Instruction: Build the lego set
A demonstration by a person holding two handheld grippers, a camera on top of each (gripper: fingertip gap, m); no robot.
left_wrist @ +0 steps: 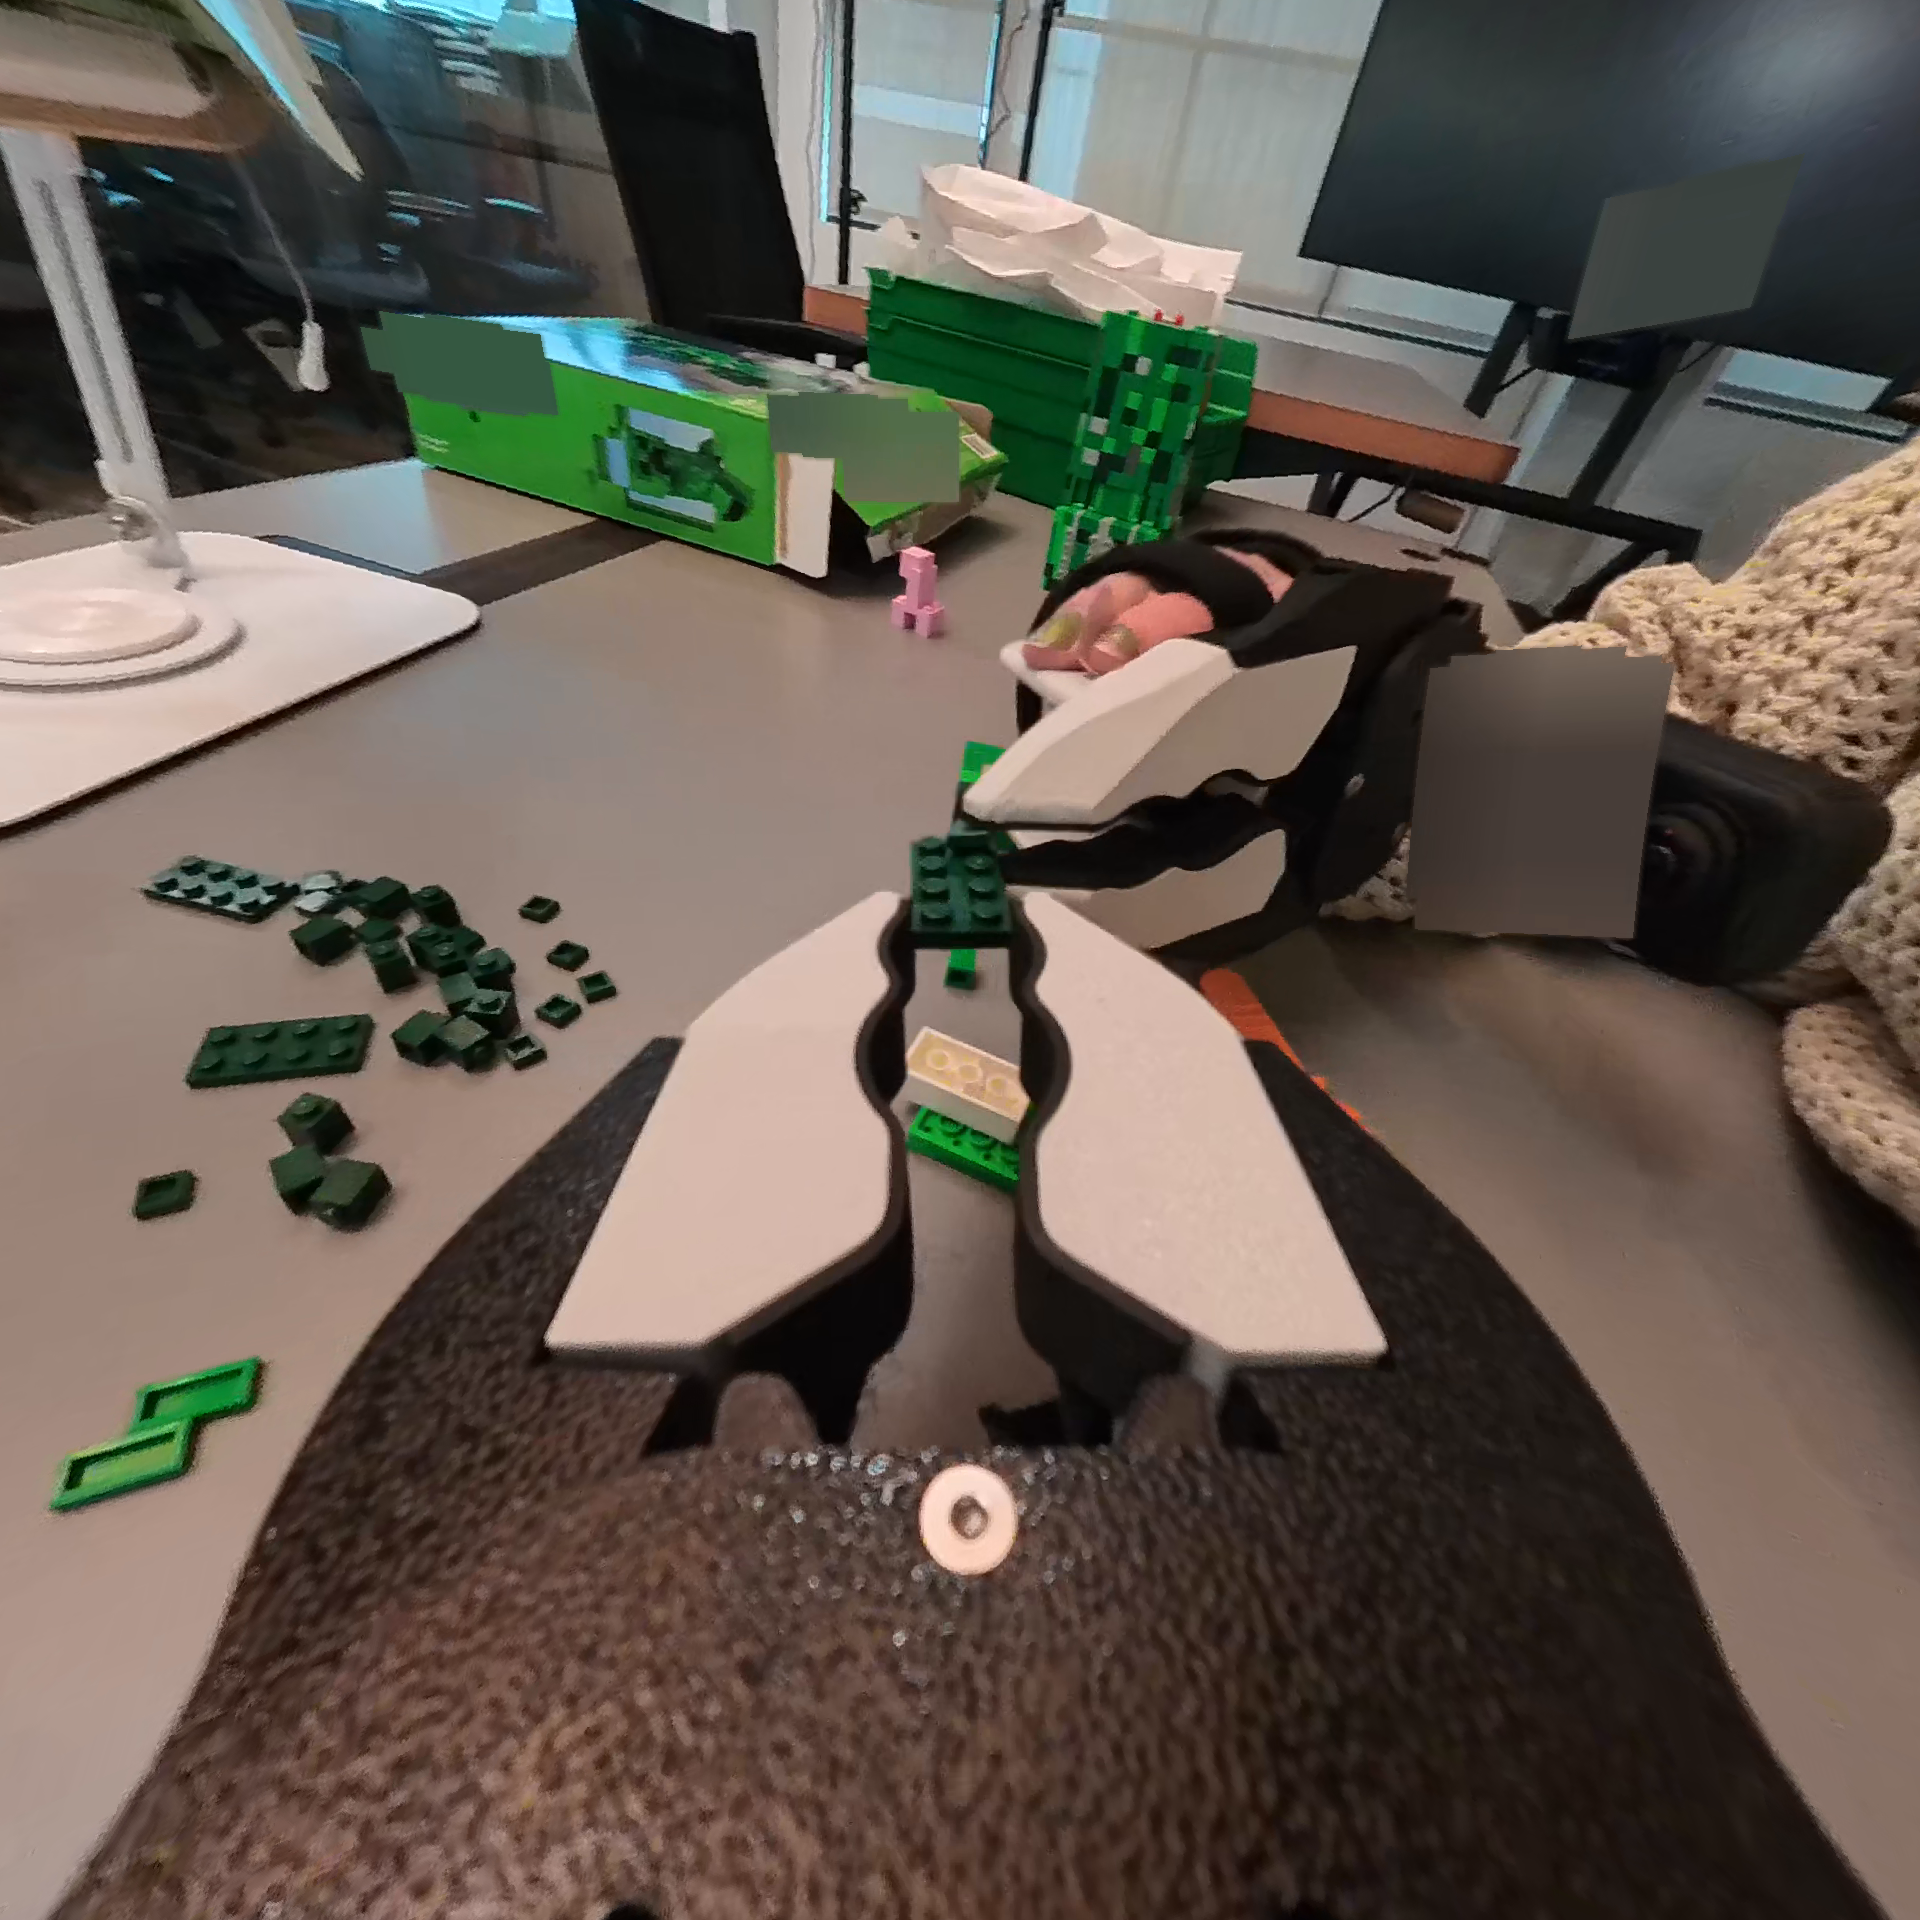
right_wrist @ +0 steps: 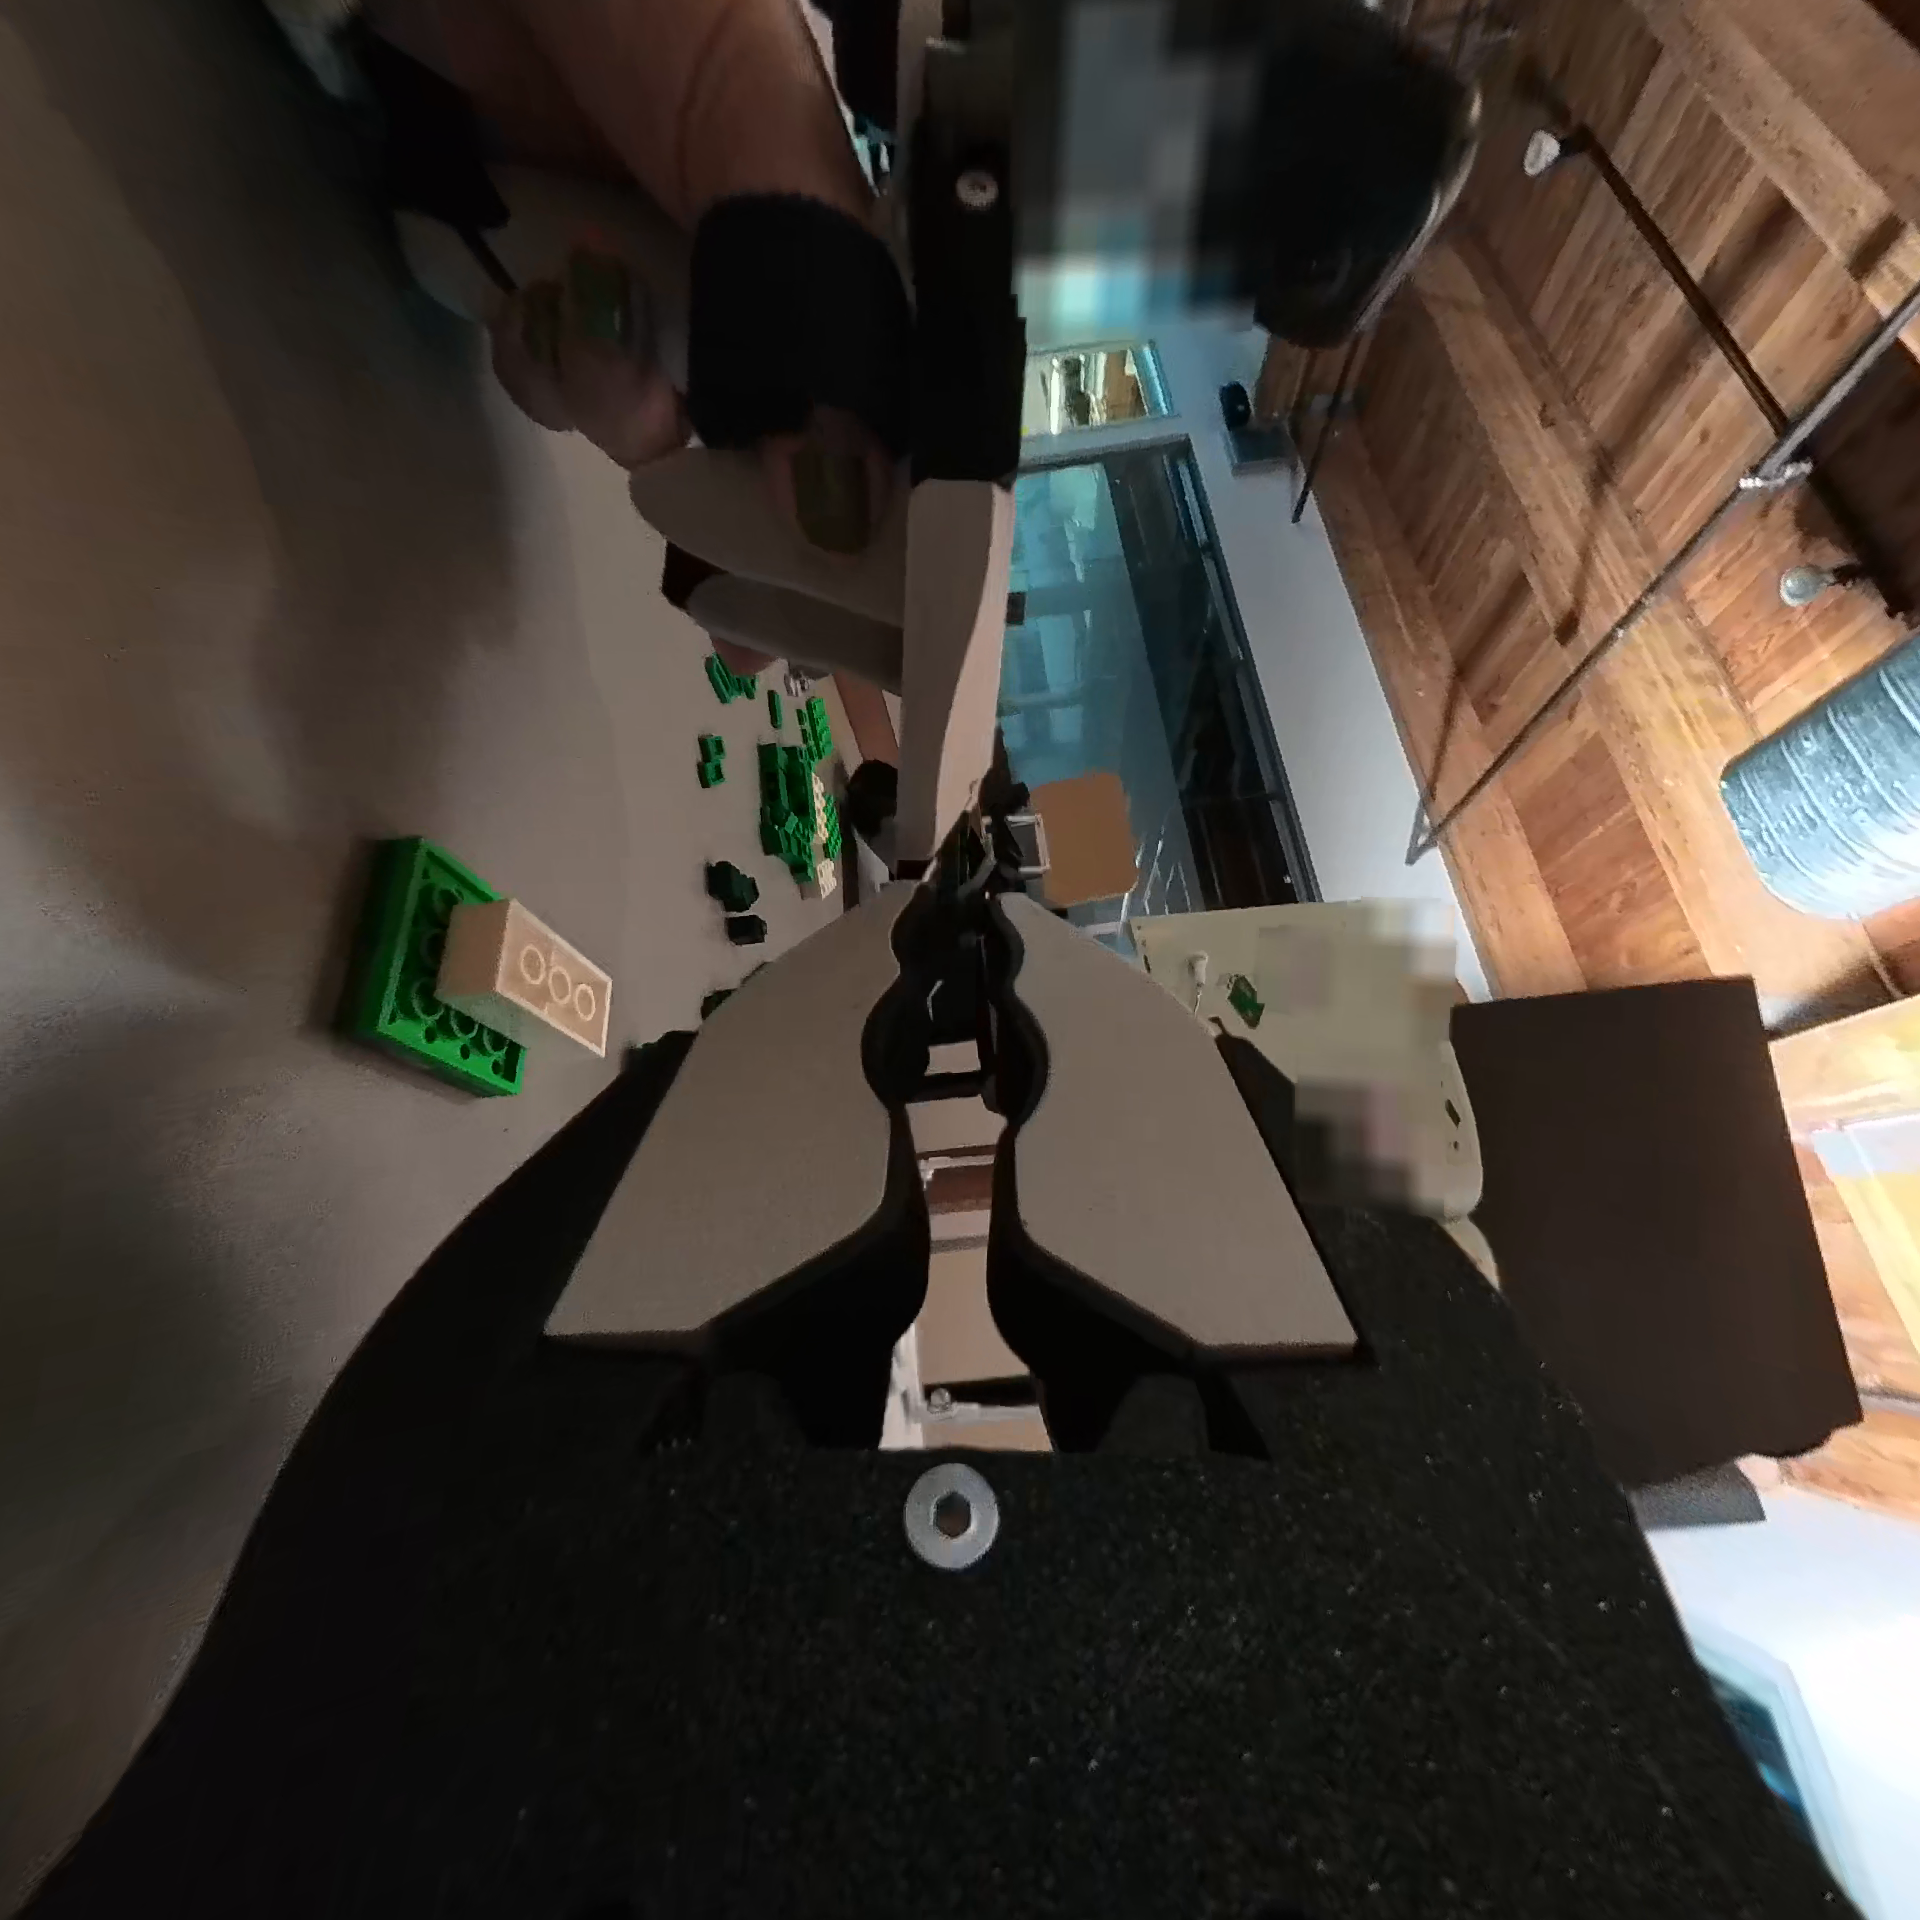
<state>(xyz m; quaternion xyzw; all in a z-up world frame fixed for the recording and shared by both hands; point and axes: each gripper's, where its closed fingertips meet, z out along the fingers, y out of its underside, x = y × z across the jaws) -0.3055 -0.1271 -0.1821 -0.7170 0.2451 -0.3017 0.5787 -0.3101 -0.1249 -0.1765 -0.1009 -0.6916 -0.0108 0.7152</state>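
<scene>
My left gripper (left_wrist: 961, 916) is shut on a dark green studded plate (left_wrist: 961, 883) and holds it above the table. My right gripper (left_wrist: 982, 826) comes in from the right. Its tips are closed on a small dark green piece (left_wrist: 971, 833) at the plate's far end. In the right wrist view the right gripper (right_wrist: 951, 909) is nearly closed with a dark part between the tips, and a left finger (right_wrist: 945, 644) reaches down to meet it. A white brick (left_wrist: 966, 1081) sits on a bright green plate (left_wrist: 961, 1143) on the table below, and also shows in the right wrist view (right_wrist: 540, 971).
Loose dark green pieces (left_wrist: 416, 977) and two bright green frames (left_wrist: 156, 1434) lie at the left. A green box (left_wrist: 675, 436), a pink figure (left_wrist: 920, 592), a built green tower (left_wrist: 1132, 436) and a lamp base (left_wrist: 156, 644) stand farther back. Bright green bricks (right_wrist: 790, 800) are piled beyond.
</scene>
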